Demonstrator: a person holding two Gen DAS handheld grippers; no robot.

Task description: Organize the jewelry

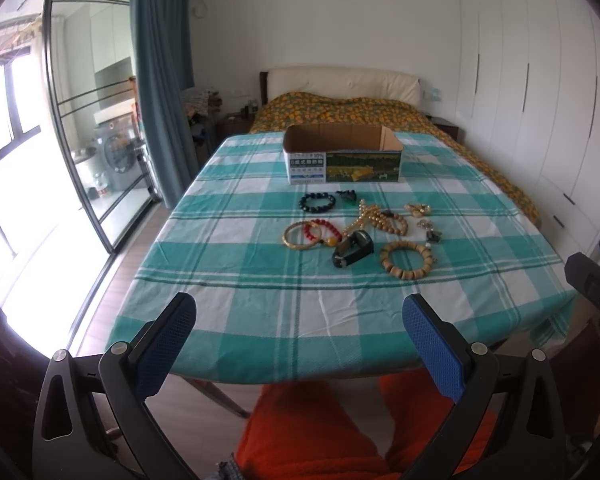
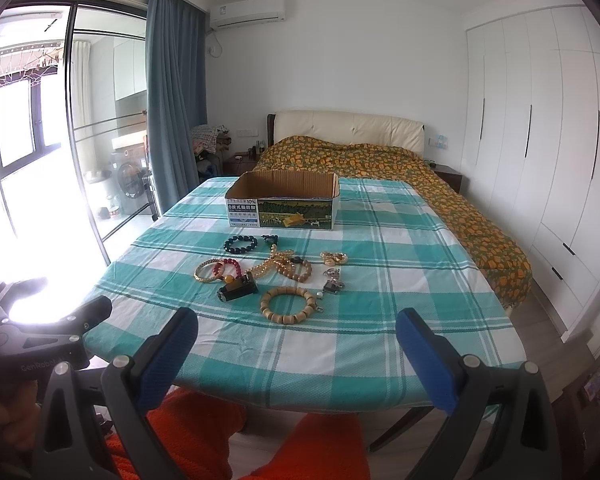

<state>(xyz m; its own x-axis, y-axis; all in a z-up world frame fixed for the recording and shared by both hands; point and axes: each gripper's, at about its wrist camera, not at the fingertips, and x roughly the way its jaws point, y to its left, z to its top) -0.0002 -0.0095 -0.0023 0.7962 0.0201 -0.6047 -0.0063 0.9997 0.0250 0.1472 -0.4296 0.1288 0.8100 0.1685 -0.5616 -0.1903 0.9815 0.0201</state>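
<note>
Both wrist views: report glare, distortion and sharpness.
Left wrist view: the window blows out white at left, fisheye bends the wardrobe, and the jewelry stays sharp. Right wrist view: glare washes the floor by the glass door and the left tool; the cardboard box print is readable only in part.

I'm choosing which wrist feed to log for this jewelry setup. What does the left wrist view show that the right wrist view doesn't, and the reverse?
Only the left wrist view shows the right gripper's black body at its right edge. Only the right wrist view shows the whole air conditioner, the foot end of the floral bedspread, and the left gripper's body at its left edge. Both show the open cardboard box, the wooden bead bracelet, the black bead bracelet, the black watch, the checked tablecloth, and wide-open fingers holding nothing: left gripper, right gripper.
</note>
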